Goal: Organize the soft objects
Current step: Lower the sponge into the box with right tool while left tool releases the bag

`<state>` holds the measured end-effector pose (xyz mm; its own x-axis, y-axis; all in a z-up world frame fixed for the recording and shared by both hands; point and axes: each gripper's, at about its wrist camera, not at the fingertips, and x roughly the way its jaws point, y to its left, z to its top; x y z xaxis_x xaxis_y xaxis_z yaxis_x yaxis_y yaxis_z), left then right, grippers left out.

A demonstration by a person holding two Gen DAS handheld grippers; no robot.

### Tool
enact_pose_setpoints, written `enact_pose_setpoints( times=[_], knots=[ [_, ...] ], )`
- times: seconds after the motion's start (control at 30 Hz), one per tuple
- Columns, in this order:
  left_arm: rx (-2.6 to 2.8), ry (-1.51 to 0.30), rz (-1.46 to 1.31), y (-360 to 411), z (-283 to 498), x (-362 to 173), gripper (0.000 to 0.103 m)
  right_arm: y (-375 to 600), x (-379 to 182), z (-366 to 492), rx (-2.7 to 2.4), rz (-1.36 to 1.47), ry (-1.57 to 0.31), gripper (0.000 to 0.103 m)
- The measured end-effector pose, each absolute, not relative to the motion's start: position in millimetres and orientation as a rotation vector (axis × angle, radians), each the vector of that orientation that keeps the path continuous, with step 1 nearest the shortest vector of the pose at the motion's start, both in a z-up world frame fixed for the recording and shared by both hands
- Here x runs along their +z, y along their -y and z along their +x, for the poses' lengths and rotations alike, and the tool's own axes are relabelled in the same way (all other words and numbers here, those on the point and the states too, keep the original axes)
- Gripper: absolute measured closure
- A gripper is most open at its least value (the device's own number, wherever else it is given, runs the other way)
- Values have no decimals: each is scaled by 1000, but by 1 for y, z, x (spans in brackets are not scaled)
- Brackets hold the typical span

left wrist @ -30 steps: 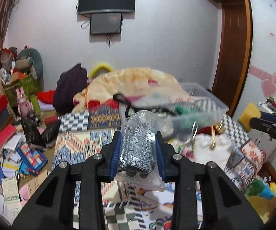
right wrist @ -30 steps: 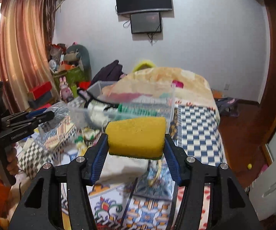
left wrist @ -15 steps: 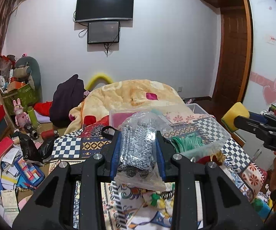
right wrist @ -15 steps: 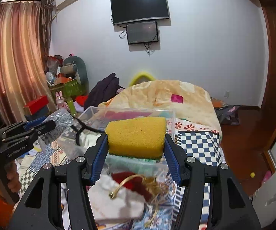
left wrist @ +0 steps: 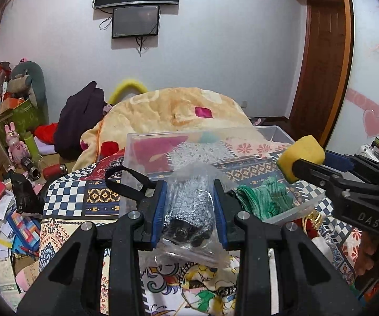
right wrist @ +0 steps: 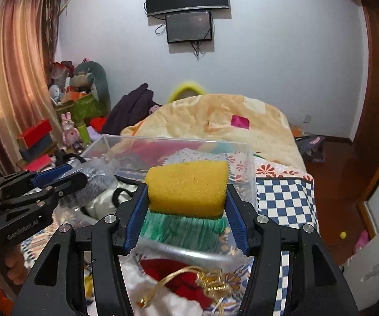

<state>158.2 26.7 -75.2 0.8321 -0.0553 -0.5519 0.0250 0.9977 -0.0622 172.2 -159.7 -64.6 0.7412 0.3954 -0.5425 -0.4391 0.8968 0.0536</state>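
My left gripper (left wrist: pixel 189 210) is shut on a clear plastic bag of grey knit fabric (left wrist: pixel 189 205), held over the near part of a clear plastic bin (left wrist: pixel 136 142) on the patterned bed. My right gripper (right wrist: pixel 186 197) is shut on a yellow sponge (right wrist: pixel 186 184), held over the same bin (right wrist: pixel 250 163); it shows at the right of the left wrist view (left wrist: pixel 301 155). A green knit cloth (left wrist: pixel 263 200) lies in the bin. The left gripper and its bag (right wrist: pixel 97 179) show at the left of the right wrist view.
A peach blanket (left wrist: pixel 184 110) is heaped behind the bin. A white pouch with red lining and gold cord (right wrist: pixel 189 287) lies on the bed below the right gripper. Boxes, toys and papers (left wrist: pixel 5 210) clutter the floor at left. A wooden door (left wrist: pixel 321 65) stands at right.
Both grippers have risen and moved forward towards the bin, keeping hold of the bag and the sponge. The right gripper now sits closer beside the left one.
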Motion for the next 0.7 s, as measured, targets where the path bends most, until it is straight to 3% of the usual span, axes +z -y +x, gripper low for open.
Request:
enact_pose_setpoints(
  times=[0.27,0.33,0.4,0.57,0.7],
  knots=[
    [-45,-620,-41,-21,170,-82,69,147,-72,180,474,-127,-625,47],
    [-43,-616,-29,-19,167,-81,64,147,-73,179,483,-133,-635,43],
    [-34,-598,-17,-17,161,-78,42,148,-72,177,488,-135,-635,36],
    [-19,-516,25,-15,138,-62,38,153,-62,166,479,-141,-599,25],
    [-23,-467,31,-16,119,-50,29,160,-49,150,470,-144,-542,18]
  ],
)
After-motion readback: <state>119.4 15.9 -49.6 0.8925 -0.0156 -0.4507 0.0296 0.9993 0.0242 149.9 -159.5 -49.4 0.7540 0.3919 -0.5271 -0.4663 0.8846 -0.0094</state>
